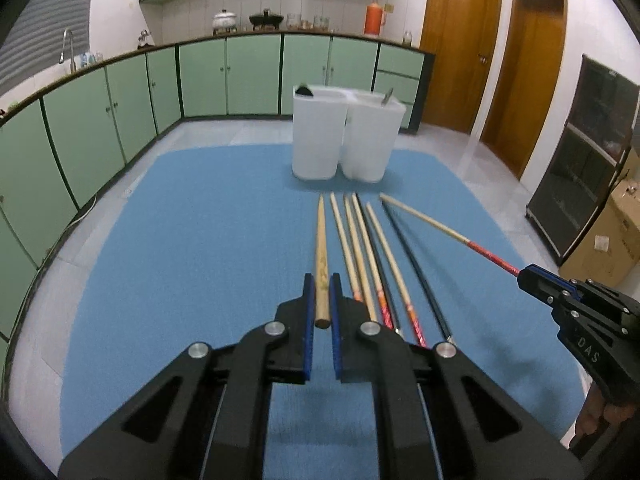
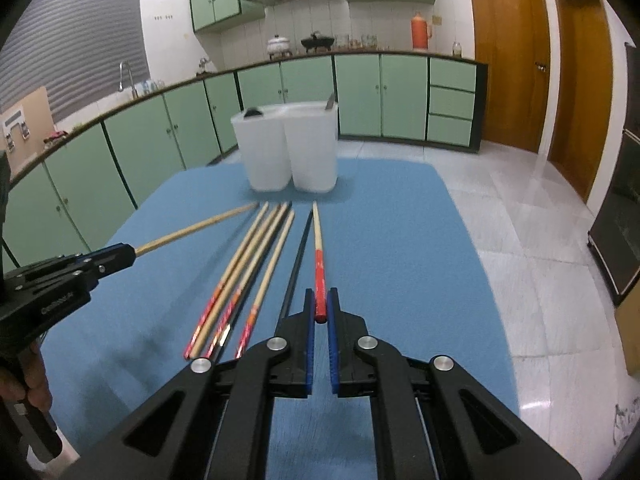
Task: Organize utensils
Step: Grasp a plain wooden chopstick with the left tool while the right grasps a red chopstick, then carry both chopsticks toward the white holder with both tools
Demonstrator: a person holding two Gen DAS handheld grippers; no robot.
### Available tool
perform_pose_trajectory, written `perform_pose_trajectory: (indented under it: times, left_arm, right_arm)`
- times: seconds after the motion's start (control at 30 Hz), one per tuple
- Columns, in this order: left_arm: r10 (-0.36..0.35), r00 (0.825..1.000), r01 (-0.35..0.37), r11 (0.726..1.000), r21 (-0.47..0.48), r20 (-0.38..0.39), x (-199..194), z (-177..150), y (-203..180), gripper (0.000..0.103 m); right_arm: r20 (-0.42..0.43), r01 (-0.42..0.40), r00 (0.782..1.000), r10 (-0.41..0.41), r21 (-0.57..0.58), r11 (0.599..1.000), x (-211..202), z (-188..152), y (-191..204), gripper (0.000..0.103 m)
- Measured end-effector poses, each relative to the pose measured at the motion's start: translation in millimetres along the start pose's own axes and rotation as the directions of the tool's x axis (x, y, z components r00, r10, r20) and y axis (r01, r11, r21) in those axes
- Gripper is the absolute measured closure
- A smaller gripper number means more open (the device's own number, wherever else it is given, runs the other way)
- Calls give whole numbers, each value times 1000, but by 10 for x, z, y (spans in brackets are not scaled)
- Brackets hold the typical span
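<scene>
— Chopsticks are lying in a row on the blue mat [image 1: 180,240], their tips pointing toward the two white containers [image 1: 344,136] standing side by side at the mat's far end. Where are the two grippers sitting?

— The left gripper [image 1: 322,284] is clamping the thick end of a plain wooden chopstick [image 1: 321,240], with its blue pads pressing on both sides. The right gripper [image 2: 321,298] is gripping a red-handled chopstick [image 2: 319,264] by its red end in the same way.

— Are both held sticks lying flat like the others?

— I cannot tell; each one is angling forward from its jaws toward the containers. The remaining chopsticks [image 1: 368,256], pale ones with red patterned handles and thin black ones, are resting on the mat between the two held sticks.

— Is anything standing in the containers?

— A dark rounded piece is showing at the left one's rim, and a grey handle is leaning in the right one.
</scene>
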State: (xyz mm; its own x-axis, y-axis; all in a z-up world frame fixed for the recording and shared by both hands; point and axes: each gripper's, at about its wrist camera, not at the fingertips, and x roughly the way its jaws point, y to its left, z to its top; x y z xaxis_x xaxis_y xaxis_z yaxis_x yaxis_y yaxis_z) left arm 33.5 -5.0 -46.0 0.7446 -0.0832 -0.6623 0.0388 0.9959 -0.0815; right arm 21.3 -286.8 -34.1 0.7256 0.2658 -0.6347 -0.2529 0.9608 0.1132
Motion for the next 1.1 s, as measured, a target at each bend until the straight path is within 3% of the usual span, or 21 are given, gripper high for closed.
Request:
perform_pose_trajectory:
  times: [0.53, 0.8, 1.1]
  left_arm:
    - [-21, 994, 25, 999, -46, 103, -170, 275, 176, 97]
    - [-27, 979, 38, 998, -52, 201, -371, 568, 213, 97]
    - [-46, 965, 60, 997, -48, 260, -514, 761, 190, 97]
  right_arm:
    - [86, -18, 996, 17, 13, 1000, -166, 231, -53, 97]
    - [145, -22, 989, 24, -12, 1000, -325, 393, -66, 97]
    - [210, -55, 976, 57, -17, 998, -508, 708, -99, 97]
